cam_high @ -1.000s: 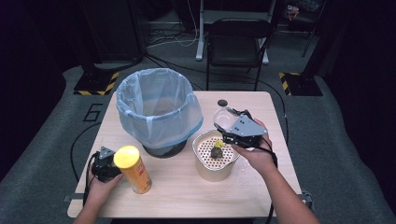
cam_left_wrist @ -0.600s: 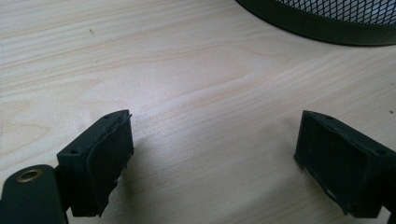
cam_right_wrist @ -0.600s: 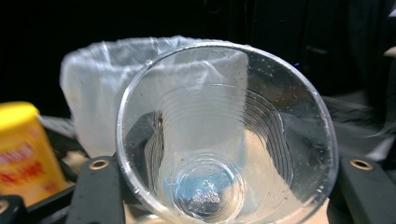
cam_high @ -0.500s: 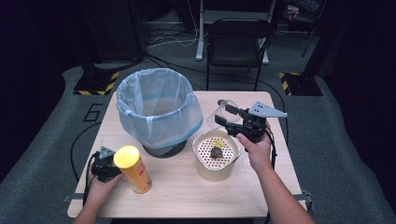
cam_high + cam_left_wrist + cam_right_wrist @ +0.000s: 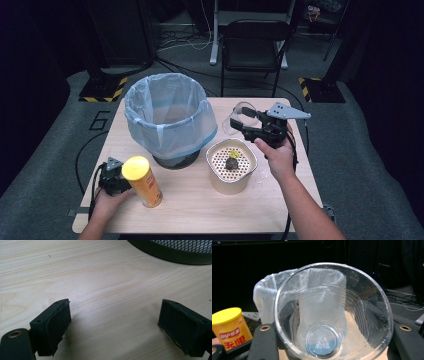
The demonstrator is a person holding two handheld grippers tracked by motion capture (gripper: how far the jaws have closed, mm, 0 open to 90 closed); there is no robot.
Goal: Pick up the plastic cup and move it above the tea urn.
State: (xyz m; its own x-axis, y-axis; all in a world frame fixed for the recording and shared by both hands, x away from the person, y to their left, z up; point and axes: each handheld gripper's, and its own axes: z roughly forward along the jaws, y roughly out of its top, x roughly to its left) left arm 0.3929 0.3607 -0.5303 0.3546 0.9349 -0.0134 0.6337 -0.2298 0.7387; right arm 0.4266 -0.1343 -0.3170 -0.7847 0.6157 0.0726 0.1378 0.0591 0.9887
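Note:
My right gripper (image 5: 246,128) is shut on a clear plastic cup (image 5: 239,116), held off the table behind the white strainer bowl (image 5: 231,181). In the right gripper view the cup (image 5: 332,315) lies on its side between the jaws, its mouth toward the camera. My left gripper (image 5: 113,178) rests on the table at the front left, just left of an orange chip can (image 5: 142,181) with a yellow lid. In the left gripper view its jaws (image 5: 113,322) stand apart over bare wood; they have just opened slightly and hold nothing.
A black mesh bin with a pale blue bag (image 5: 170,115) stands at the table's back left; its base (image 5: 175,250) is ahead of the left jaws. The strainer bowl holds a dark lump (image 5: 231,163) and a yellow scrap. A chair (image 5: 255,45) stands behind the table.
The right gripper has lifted the cup up and away from the bowl, turning so its grey top plate shows. The left hand and the can have stayed put.

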